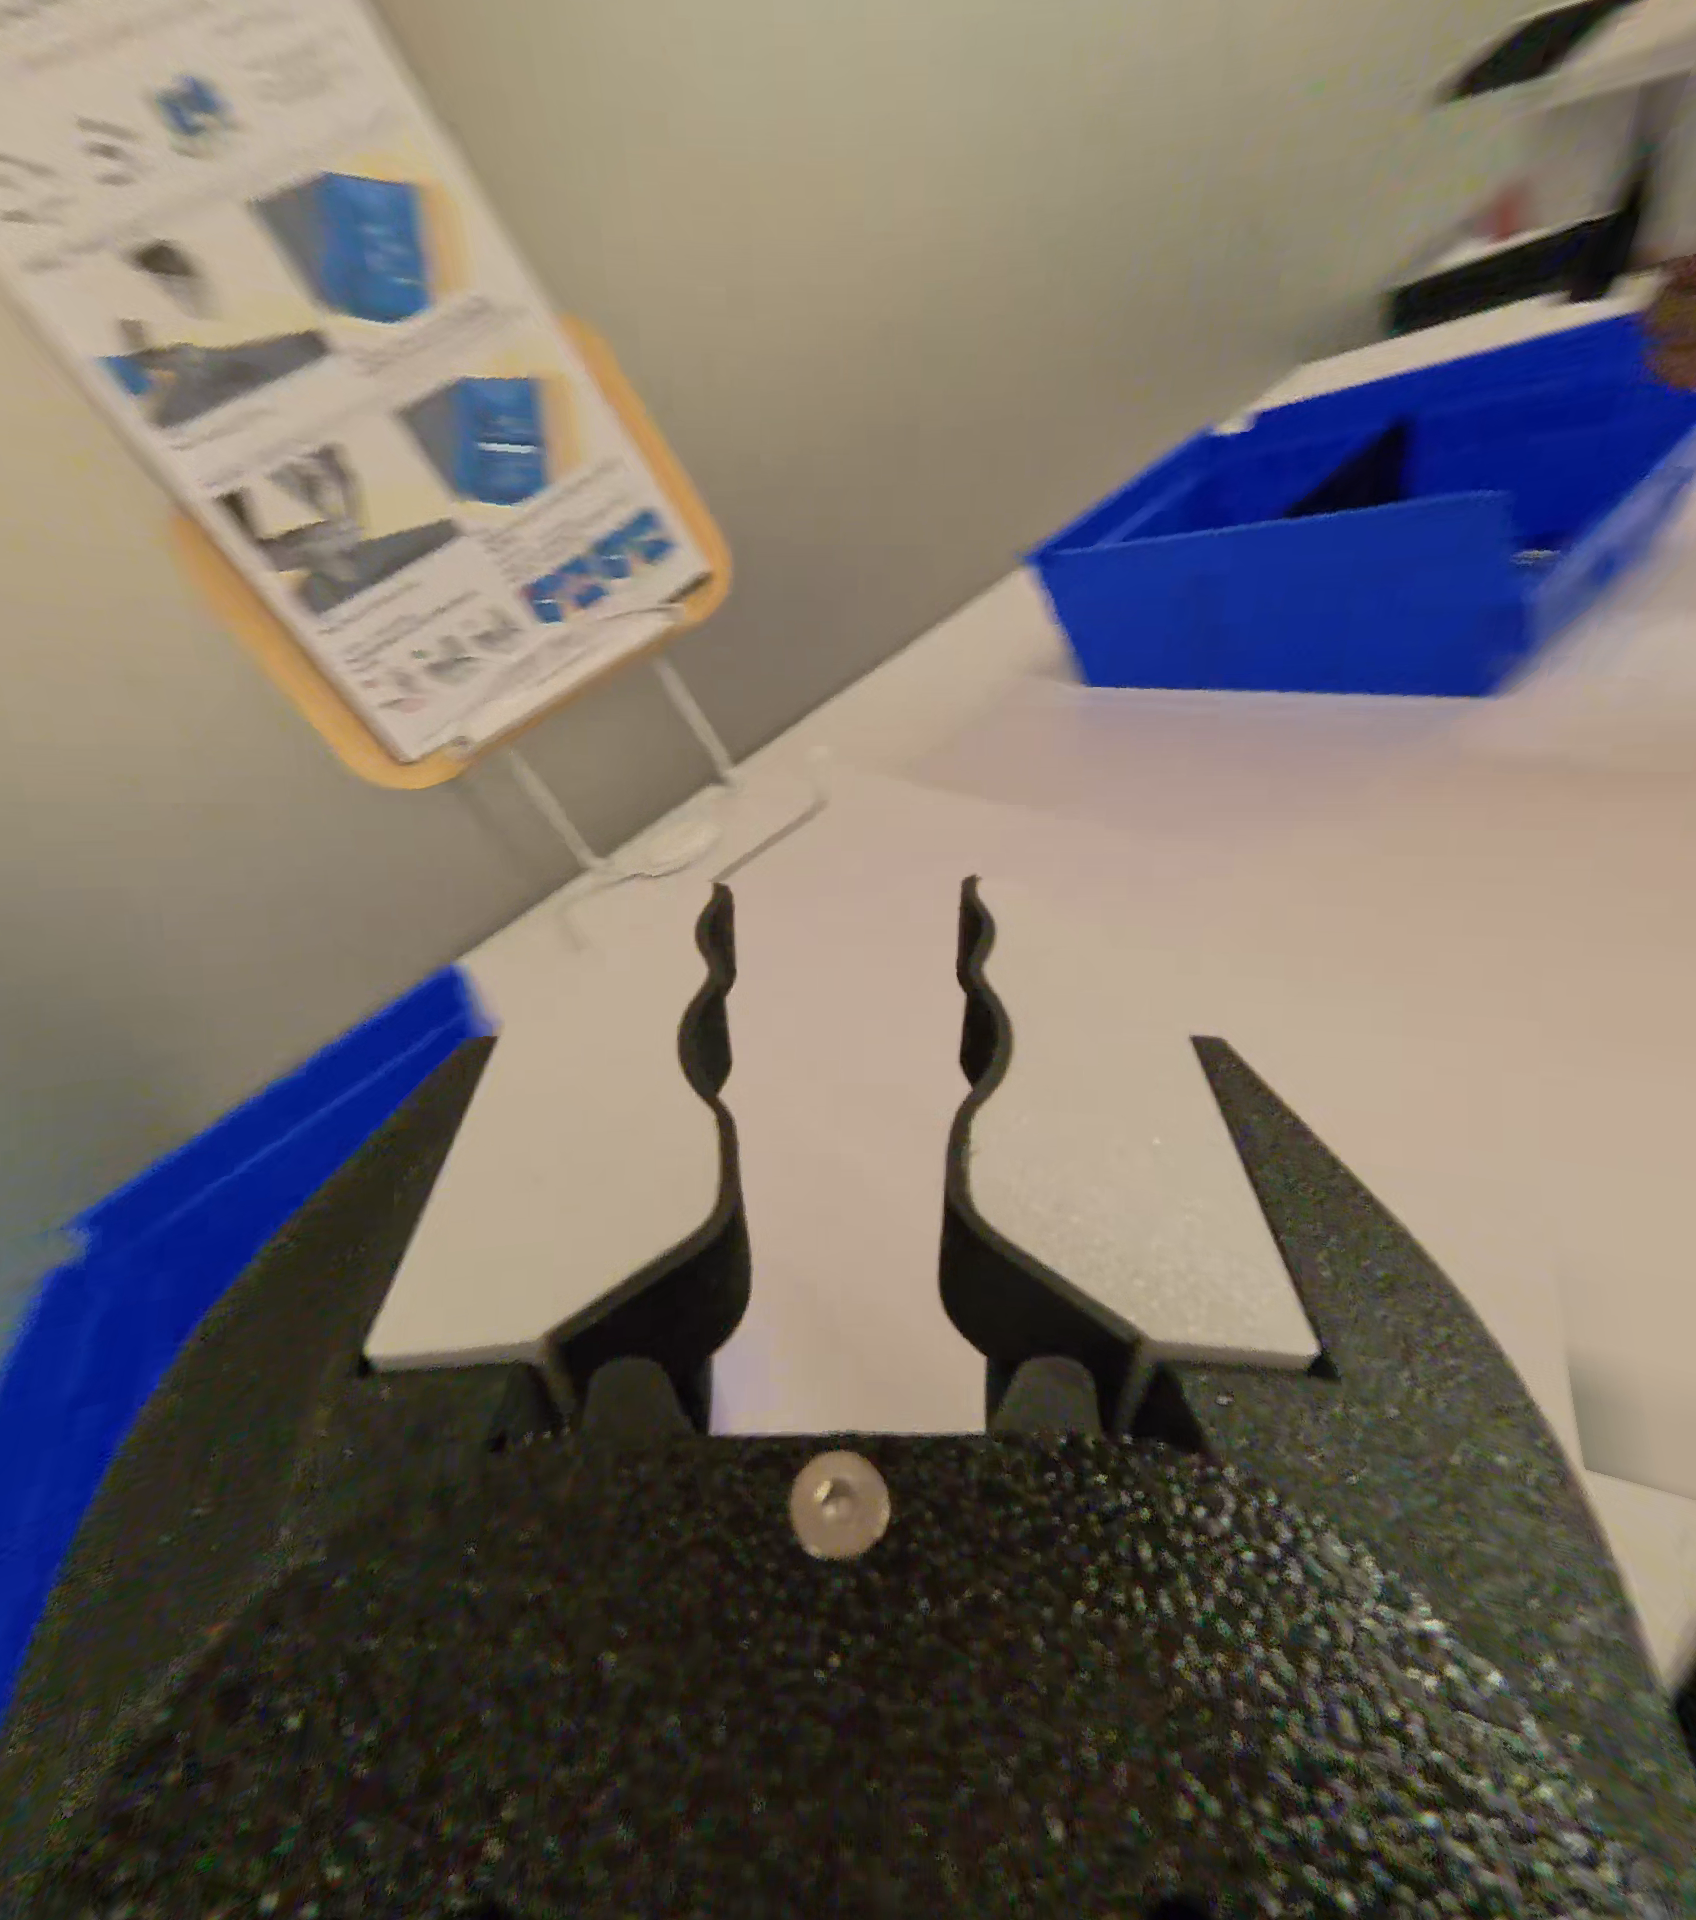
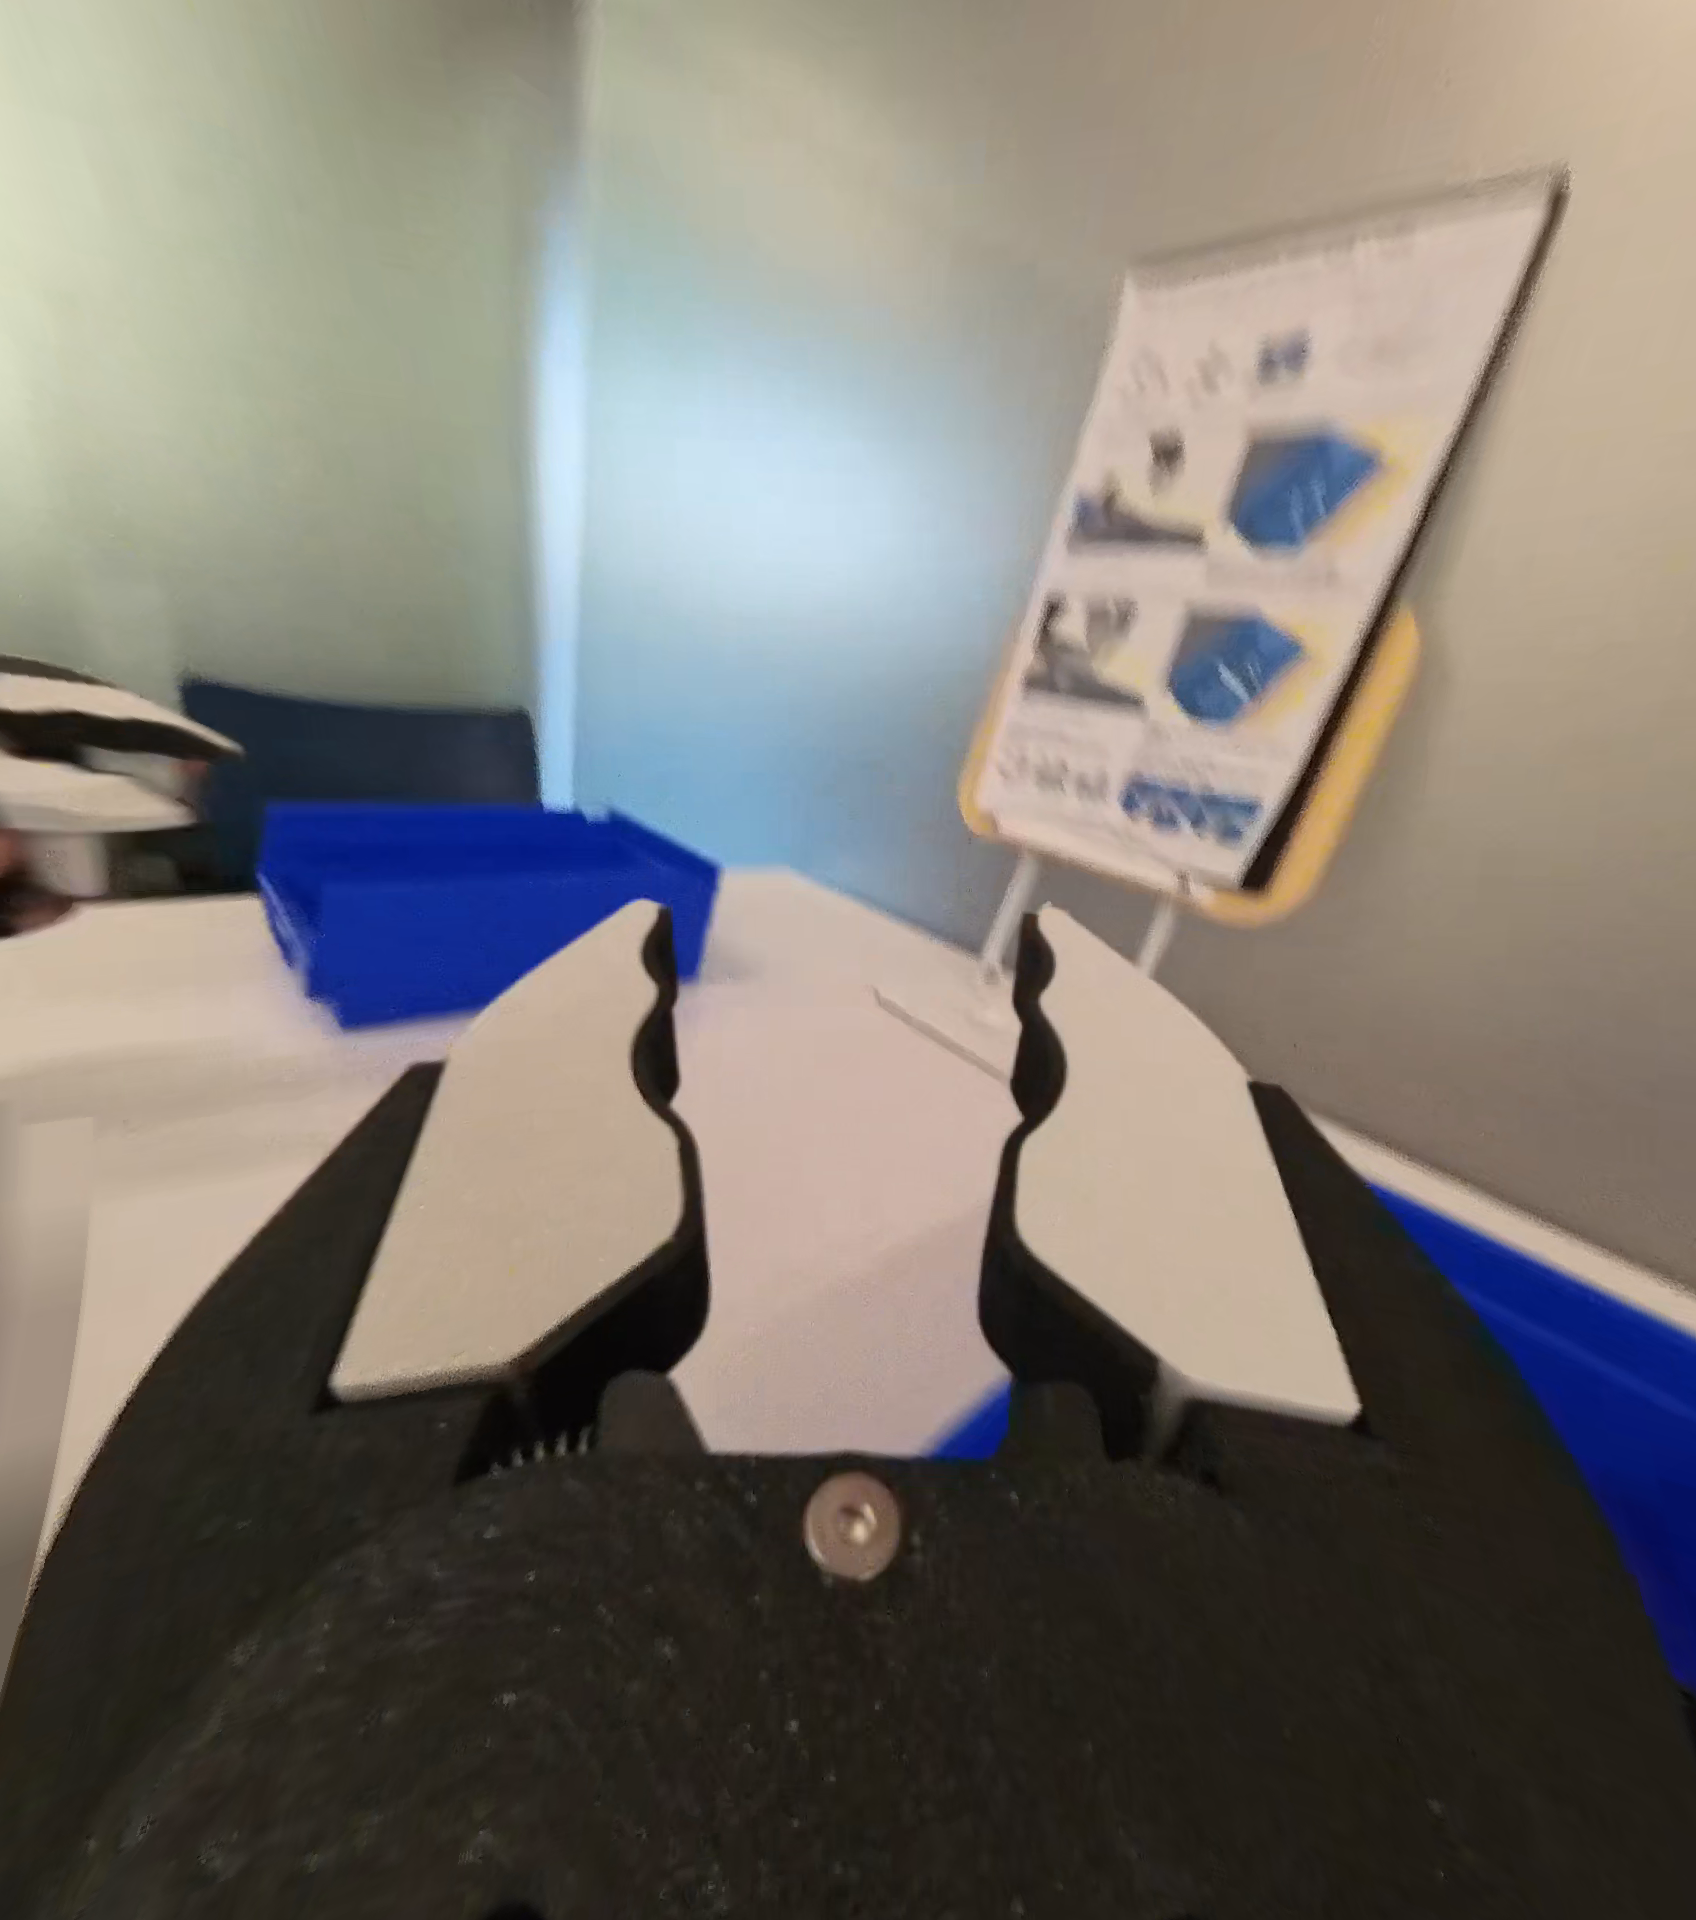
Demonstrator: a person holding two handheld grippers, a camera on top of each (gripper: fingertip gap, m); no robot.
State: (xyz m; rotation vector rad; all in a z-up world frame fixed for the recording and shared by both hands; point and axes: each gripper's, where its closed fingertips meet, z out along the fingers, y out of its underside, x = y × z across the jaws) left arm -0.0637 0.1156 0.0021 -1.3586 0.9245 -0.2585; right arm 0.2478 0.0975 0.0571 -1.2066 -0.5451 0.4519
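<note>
While both views take in the white table point(image 1: 1187, 883), only the right wrist view shows the left gripper point(image 2: 44, 748) from outside, far left beside the blue bin point(image 2: 470, 914). Left gripper point(image 1: 844, 904) and right gripper point(image 2: 844, 935) hover over bare tabletop, jaws spread with only air between them. A printed sheet on a tan stand point(image 1: 335, 364) leans by the wall; its writing is too blurred to read. Another blue bin point(image 2: 1602, 1403) lies near the right gripper.

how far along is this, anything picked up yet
Nothing looks done yet. Both the left claw and the right claw are open and bare above the white table. The blue bin sits untouched beyond them, beside the instruction sheet on its stand. Everything is left.
</note>
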